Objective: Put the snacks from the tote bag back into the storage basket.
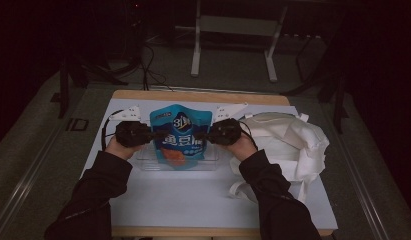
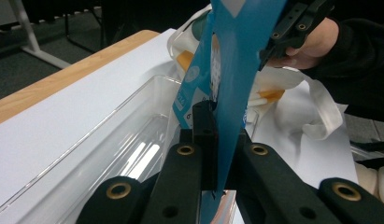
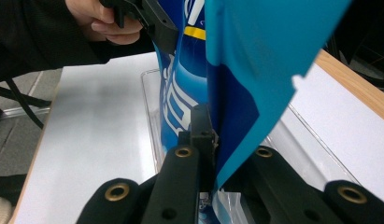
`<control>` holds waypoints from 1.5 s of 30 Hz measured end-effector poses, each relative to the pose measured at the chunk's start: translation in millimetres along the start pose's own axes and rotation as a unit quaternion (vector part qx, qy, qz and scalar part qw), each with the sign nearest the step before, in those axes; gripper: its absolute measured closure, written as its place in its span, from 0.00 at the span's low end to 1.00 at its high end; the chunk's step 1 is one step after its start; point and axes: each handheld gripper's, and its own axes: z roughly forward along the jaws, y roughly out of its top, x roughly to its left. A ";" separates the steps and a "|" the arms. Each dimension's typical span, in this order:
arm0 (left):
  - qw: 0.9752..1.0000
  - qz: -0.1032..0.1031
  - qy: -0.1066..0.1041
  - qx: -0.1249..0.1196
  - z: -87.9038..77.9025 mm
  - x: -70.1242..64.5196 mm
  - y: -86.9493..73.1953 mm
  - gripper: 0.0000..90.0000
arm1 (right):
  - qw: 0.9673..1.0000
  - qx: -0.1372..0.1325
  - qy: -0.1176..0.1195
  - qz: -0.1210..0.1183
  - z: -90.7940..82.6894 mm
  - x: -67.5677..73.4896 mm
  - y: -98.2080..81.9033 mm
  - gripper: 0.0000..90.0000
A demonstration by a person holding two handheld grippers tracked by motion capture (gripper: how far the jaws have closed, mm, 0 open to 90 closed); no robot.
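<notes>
Two tools, left tool (image 1: 152,135) and right tool (image 1: 198,135), were clamped on the blue pouch's (image 1: 181,135) side edges. Best lowered level into the clear tray (image 1: 143,164), both grips held.

White cloth bag (image 1: 288,137) lies crumpled on the right part of the tabletop (image 1: 193,200), folds bunched, a strap loop (image 1: 240,190) trailing toward the near edge. In the left gripper view, something orange (image 2: 269,95) shows among its folds; cannot tell what. The tabletop is covered by a white sheet, with a wooden edge (image 1: 198,96) bare along the far side. Beyond it, grey floor (image 1: 233,65), dark. A white metal frame (image 1: 233,30) stands there on two legs. Black cables (image 1: 148,67) run across the floor at far left.
</notes>
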 end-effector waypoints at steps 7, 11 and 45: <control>1.000 0.003 0.007 0.007 1.0 0.3 2.6 0.98 | 1.000 0.004 -0.008 0.000 0.4 -0.7 1.1 0.95; 1.000 0.001 0.015 0.010 1.5 -1.8 4.5 0.94 | 1.000 0.006 -0.012 -0.004 0.0 -0.4 2.4 0.91; 0.996 -0.023 0.088 0.010 -15.8 -26.8 4.4 0.01 | 0.998 -0.024 -0.061 0.010 -28.1 15.0 4.6 0.16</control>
